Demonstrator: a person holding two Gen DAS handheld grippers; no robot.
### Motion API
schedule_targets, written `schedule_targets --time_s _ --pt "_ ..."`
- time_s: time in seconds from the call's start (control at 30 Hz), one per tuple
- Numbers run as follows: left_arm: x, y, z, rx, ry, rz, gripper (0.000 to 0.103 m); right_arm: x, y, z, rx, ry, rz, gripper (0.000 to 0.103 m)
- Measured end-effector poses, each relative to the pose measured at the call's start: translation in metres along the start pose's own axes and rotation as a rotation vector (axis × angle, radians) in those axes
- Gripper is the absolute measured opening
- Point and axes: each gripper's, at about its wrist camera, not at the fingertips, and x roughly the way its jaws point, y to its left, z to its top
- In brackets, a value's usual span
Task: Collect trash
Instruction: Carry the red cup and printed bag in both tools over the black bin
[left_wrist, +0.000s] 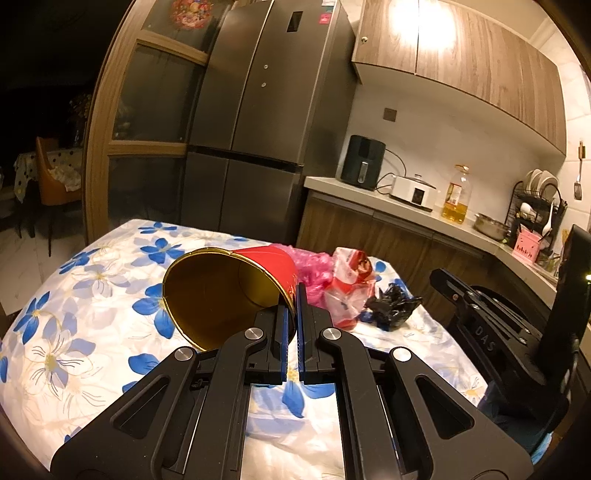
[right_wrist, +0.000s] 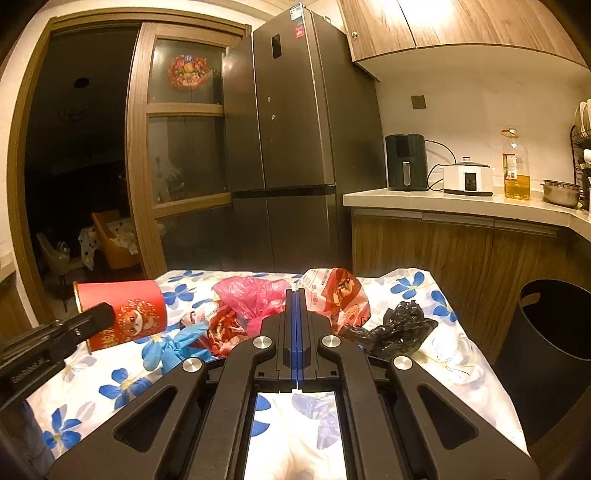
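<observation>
1. Left gripper jaws clamp the rim of the red tub, tipped mouth-open, likely to receive trash
2. Right gripper jaws closed, empty
3. Pink bag, printed bag, black bag along the counter's far edge

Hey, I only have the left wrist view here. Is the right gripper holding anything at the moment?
Observer: No. The right gripper is shut, with nothing between its fingers.
Operator: Any trash hidden behind the red tin?
Observer: Yes, a blue glove lies between the red tin and a crumpled red wrapper.
Operator: Where's the bin?
Observer: An open-topped black bin stands to the right, beyond the black bag.
</observation>
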Motion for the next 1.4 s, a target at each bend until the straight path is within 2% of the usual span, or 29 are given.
schedule_targets --time_s 0.17,0.33,0.4,0.43,0.47,0.83,1.07,1.33,1.4 --pt "-0.001 -0.007 -0.001 0.006 -0.001 -0.014 0.003 -0.014 -0.009 0.001 0.011 -0.011 0.0 0.001" --pt "0.001 -0.011 -0.004 0.006 0.006 -0.019 0.003 -0.009 -0.016 -0.004 0.024 0.024 0.001 0.001" --pt "0.001 -0.01 -0.005 0.004 0.007 -0.018 0.003 -0.003 -0.016 -0.007 0.03 0.041 0.002 0.024" --pt "0.001 -0.009 -0.004 0.003 0.006 -0.017 0.003 0.0 -0.015 -0.009 0.033 0.048 0.002 0.055" --pt "0.001 -0.008 -0.004 0.001 0.005 -0.015 0.003 0.001 -0.015 -0.01 0.04 0.044 0.001 0.068" --pt "0.018 0.005 -0.006 0.006 0.017 0.012 0.003 0.065 -0.013 -0.028 0.052 0.119 -0.038 0.064" --pt "0.034 0.011 -0.006 0.005 0.035 0.004 0.003 0.104 -0.007 -0.034 0.043 0.169 -0.036 0.064" --pt "0.041 0.012 -0.007 0.007 0.045 -0.003 0.003 0.131 -0.011 -0.044 0.06 0.231 -0.014 0.064" --pt "0.043 0.013 -0.008 0.008 0.051 -0.004 0.003 0.133 -0.011 -0.045 0.065 0.237 -0.006 0.056"
